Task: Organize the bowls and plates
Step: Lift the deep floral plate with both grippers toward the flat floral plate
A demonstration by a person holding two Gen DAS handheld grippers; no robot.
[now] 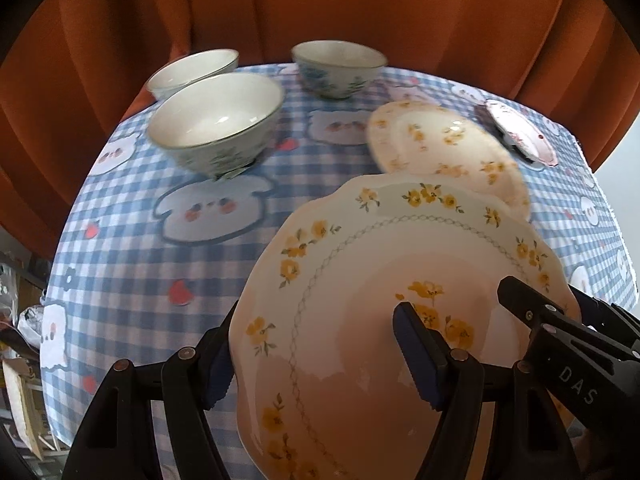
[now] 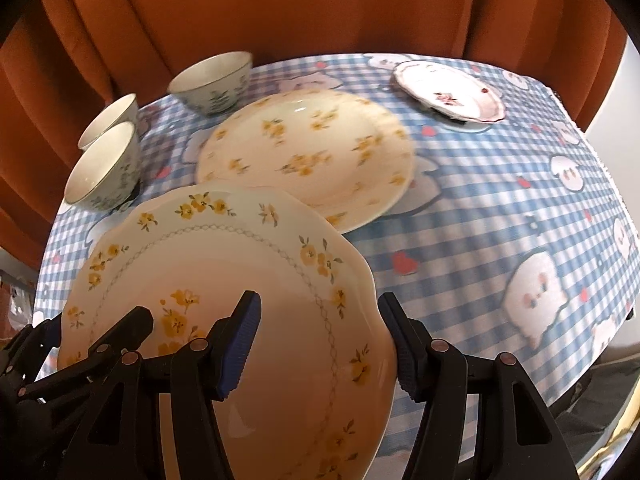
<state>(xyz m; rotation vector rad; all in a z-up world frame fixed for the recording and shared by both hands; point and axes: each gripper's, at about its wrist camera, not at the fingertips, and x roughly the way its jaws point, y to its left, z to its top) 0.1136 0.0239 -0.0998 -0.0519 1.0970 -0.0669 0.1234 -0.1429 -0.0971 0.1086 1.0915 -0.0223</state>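
Note:
A scalloped plate with yellow flowers (image 1: 360, 264) (image 2: 224, 252) is held above the table between both grippers. My left gripper (image 1: 316, 344) is shut on its left rim; my right gripper (image 2: 320, 336) is shut on its right rim. A round yellow-flower plate (image 1: 440, 140) (image 2: 308, 148) lies on the table behind it. A small pink-rimmed plate (image 1: 520, 132) (image 2: 448, 92) lies at the far right. Three floral bowls stand at the far left: a near one (image 1: 216, 124) (image 2: 102, 168), one behind it (image 1: 192, 70) (image 2: 110, 118) and one further right (image 1: 336, 64) (image 2: 212, 80).
The table wears a blue checked cloth (image 1: 132, 248) (image 2: 500, 208) with cartoon prints. An orange curtain (image 1: 320, 4) (image 2: 320, 4) hangs close behind the table's far edge. Clutter shows beyond the table's left edge (image 1: 20, 320).

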